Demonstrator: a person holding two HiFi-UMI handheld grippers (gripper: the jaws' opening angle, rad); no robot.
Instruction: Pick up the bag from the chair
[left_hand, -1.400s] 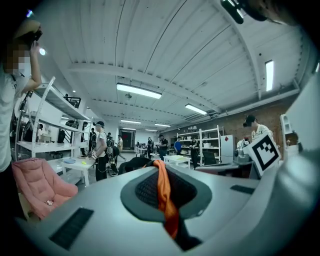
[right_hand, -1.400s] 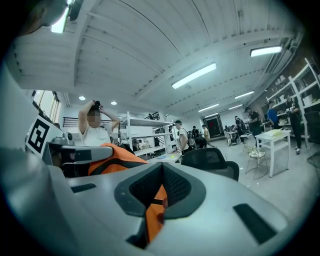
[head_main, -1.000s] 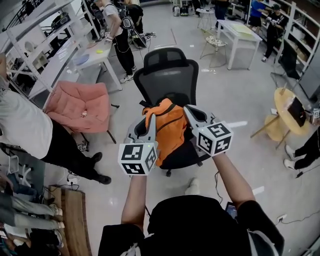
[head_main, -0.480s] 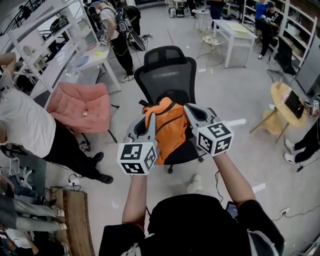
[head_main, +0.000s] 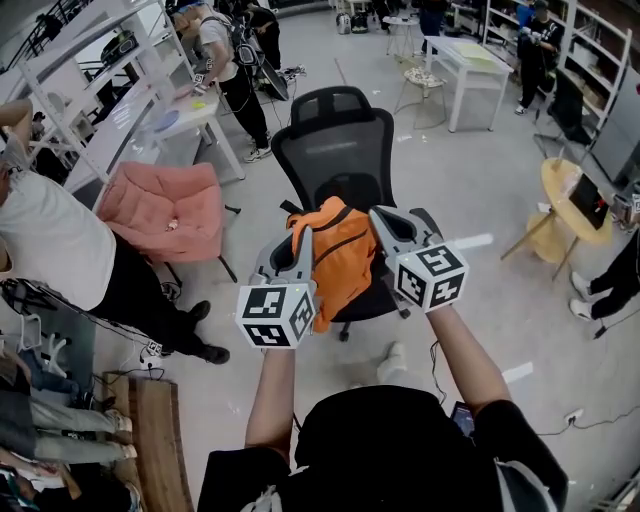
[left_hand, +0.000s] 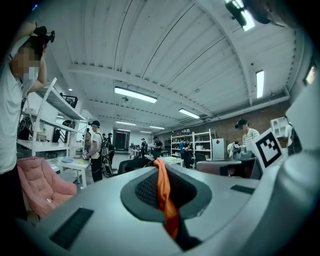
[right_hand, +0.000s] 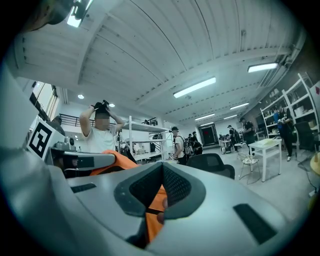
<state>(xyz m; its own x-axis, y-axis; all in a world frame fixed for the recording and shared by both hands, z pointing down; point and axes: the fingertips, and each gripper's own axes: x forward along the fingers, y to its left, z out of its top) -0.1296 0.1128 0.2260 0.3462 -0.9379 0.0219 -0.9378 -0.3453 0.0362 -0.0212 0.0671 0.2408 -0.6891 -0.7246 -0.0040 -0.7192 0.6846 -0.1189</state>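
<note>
While both sets of jaws are clamped, the left gripper (head_main: 298, 245) on an orange strap (left_hand: 163, 192) and the right gripper (head_main: 388, 228) on orange fabric, the bag (head_main: 340, 255) is held between them. The chair (head_main: 382, 296) is seen slightly farther off than a second ago, so the bag is judged lifted clear. Its long axis is pointed away, handle end toward the backrest (head_main: 335, 140).

Bright, even indoor light falls from long ceiling tube lamps (left_hand: 134, 94), which glare white in both gripper views. In the head view the pale floor (head_main: 470, 190) shows a soft sheen, with only faint shadow beneath the chair (head_main: 335, 150). All views bow at the edges; the gripper views darken to black corners.
</note>
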